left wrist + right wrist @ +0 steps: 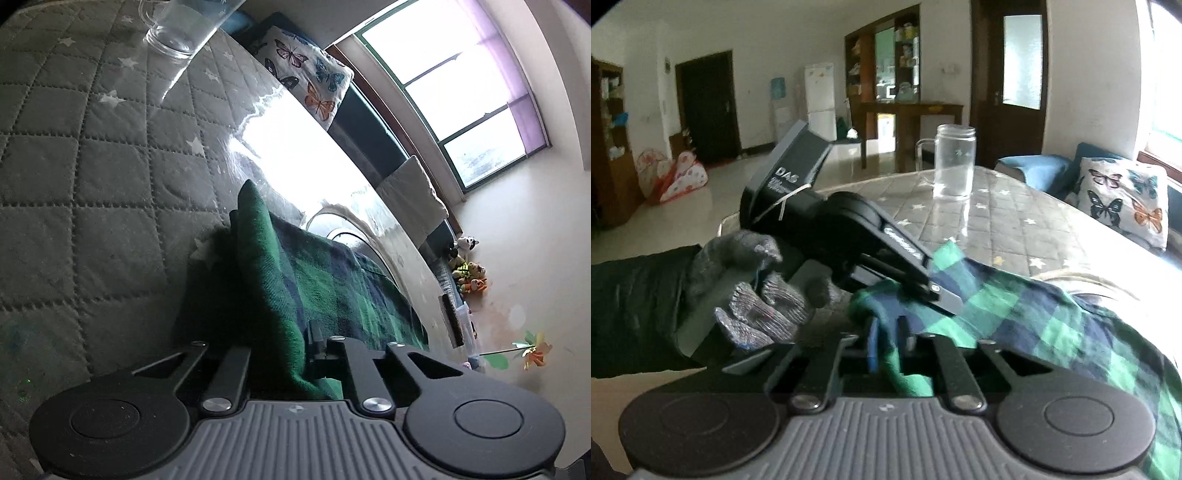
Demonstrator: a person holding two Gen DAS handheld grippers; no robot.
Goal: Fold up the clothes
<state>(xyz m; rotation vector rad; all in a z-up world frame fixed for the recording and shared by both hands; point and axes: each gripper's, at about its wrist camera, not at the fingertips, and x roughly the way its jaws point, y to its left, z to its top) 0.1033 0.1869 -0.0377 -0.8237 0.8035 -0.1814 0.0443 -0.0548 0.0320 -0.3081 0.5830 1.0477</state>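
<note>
A green and navy plaid shirt (pixel 317 280) lies on a grey quilted table cover (pixel 92 166). My left gripper (pixel 291 343) is shut on a bunched edge of the shirt, whose fabric rises between the fingers. In the right wrist view the same shirt (pixel 1027 314) spreads to the right, and my right gripper (pixel 888 350) is shut on a fold of it. The left gripper (pixel 934 291), held by a grey gloved hand (pixel 761 291), clamps the cloth just ahead of my right one.
A clear glass mug (pixel 955 162) stands on the table beyond the shirt; it also shows in the left wrist view (pixel 173 33). A butterfly cushion (pixel 1123 199) lies on a sofa by the window. Bright glare falls on the table's plastic cover (pixel 295 147).
</note>
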